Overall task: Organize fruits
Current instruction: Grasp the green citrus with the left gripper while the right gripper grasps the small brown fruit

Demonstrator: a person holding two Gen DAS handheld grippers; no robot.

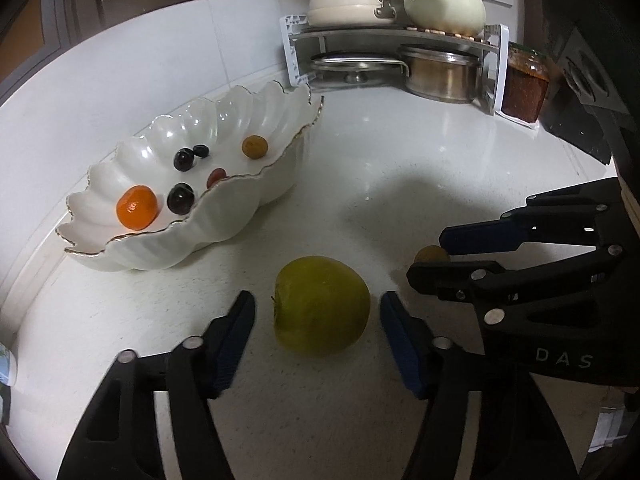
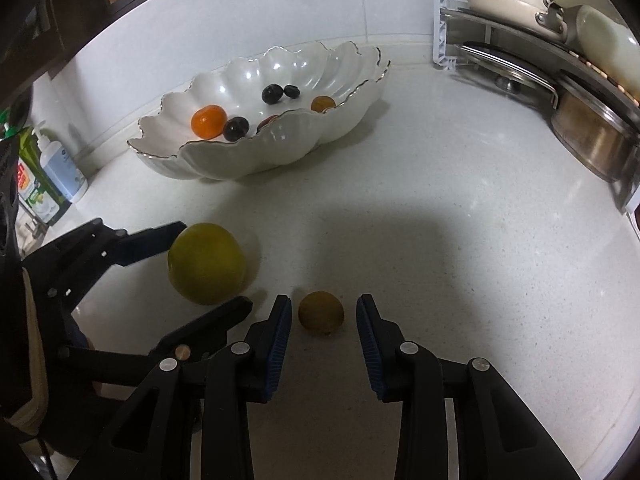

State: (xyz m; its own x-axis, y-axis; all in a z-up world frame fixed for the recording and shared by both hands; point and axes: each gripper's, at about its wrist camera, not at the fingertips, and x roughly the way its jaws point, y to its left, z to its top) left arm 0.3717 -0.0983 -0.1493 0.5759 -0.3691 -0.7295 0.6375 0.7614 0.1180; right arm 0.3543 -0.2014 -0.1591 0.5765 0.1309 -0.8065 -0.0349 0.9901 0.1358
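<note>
between left tool (image 1: 318, 312) pads: green apple (image 1: 321, 306)

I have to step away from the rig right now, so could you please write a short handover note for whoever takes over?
Left gripper: open, fingers either side of the large green round fruit on the white speckled countertop, not yet pressing it.
Right gripper: open, straddling the small brownish-yellow round fruit beside it, also with gaps.
Done: the white scalloped gold-rimmed bowl already holds a small orange citrus, three dark grapes, a reddish one and a brownish-yellow fruit.
Left: close on both fruits, lift, place them in the bowl.
</note>
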